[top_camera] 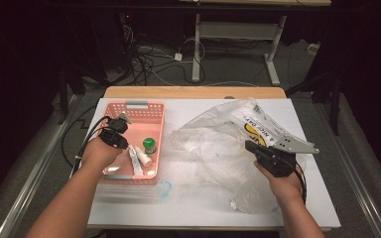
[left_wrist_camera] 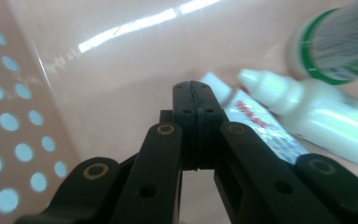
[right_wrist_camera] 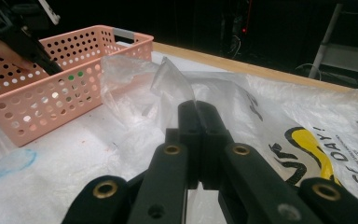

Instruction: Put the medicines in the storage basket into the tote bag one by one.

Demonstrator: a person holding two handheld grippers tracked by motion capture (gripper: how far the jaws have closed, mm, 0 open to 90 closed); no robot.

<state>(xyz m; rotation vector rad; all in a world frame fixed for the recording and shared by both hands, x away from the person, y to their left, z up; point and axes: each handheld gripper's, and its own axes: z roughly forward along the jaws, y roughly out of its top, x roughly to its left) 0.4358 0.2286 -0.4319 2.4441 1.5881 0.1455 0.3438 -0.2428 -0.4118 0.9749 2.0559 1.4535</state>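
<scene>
Plastic bag (top_camera: 228, 136) lies crumpled across the middle and right of the white table (top_camera: 188, 208), just beside the pink basket (top_camera: 156, 106). Your right gripper (top_camera: 250, 145) sits on its right half; in the right gripper view the jaws stand closed, with a clear fold of bag film (right_wrist_camera: 172, 79) rising at their tips. Pinched, as far as you can judge, though the film's transparency makes the bite itself hard to confirm.

Your left gripper (top_camera: 124, 119) is down inside the basket, jaws pressed together on nothing in the left gripper view. The items lie just to the right of its tips there: a small white tube (left_wrist_camera: 251, 123) nearest, its long axis running away and to the right; a white dropper bottle (left_wrist_camera: 317, 121) beside it; a green-capped bottle (left_wrist_camera: 340, 42) beyond. In the high view the tube (top_camera: 135, 159) runs along the basket's length, the green cap (top_camera: 150, 145) further in.

Left hand is clearly the nearer to these; the bag's mouth lies to their right, across the basket wall.

Hard to make out: where the bag actually opens, the tube's label, and the near basket wall, which is behind your left hand (top_camera: 99, 151). The green bottle is cut off at the frame edge in the left gripper view.
</scene>
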